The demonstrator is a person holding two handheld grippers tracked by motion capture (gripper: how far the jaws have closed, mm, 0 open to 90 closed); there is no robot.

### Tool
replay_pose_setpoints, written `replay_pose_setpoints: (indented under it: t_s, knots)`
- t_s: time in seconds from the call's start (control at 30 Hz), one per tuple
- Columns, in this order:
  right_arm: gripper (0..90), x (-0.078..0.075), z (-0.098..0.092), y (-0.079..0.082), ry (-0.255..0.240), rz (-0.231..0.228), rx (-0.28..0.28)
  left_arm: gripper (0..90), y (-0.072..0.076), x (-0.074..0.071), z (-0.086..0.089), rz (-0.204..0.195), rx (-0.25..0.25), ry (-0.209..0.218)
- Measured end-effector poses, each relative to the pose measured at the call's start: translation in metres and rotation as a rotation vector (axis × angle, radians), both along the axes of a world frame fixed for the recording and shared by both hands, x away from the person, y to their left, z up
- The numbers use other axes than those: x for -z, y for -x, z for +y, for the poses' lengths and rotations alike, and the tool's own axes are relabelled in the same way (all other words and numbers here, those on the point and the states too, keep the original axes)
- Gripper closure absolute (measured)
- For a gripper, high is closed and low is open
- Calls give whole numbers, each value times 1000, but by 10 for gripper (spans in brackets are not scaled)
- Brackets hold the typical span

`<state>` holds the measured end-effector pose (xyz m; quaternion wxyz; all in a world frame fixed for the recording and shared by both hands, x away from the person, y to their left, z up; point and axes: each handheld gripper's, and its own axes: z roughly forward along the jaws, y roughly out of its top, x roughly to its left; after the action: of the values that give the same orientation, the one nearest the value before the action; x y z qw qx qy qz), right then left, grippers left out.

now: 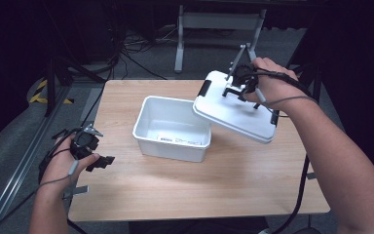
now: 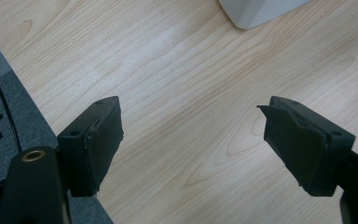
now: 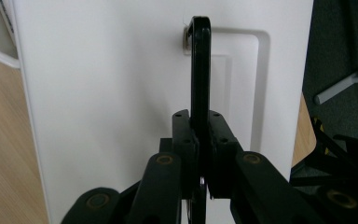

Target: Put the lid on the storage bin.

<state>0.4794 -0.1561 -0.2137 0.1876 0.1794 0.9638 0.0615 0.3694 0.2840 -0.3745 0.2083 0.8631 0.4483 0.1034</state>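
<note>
Two grippers are mine. At the table's (image 1: 233,185) left edge my left gripper (image 1: 93,155) hovers with jaws wide apart over bare wood, nothing between them; its own view catches a corner of the white bin (image 2: 261,11). The open bin (image 1: 173,127) sits mid-table. My right gripper (image 1: 237,87) is clamped on the black handle (image 3: 200,70) of the white lid (image 1: 236,108), which is tilted (near edge overhanging the bin's right rim), its long axis running away rightward.
</note>
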Motion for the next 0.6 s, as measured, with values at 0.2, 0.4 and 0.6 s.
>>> replay_pose_setpoints:
  t_s: [0.2, 0.4, 0.6]
  knots:
    - [844, -1, 22, -2, -17, 2, -28, 201, -4, 1, -3, 7, 16, 0]
    - [844, 0, 46, -4, -12, 10, -58, 200, -6, 1, -3, 8, 21, 0]
    - [844, 2, 67, -6, -10, 16, -92, 200, -6, 1, -3, 10, 23, 4]
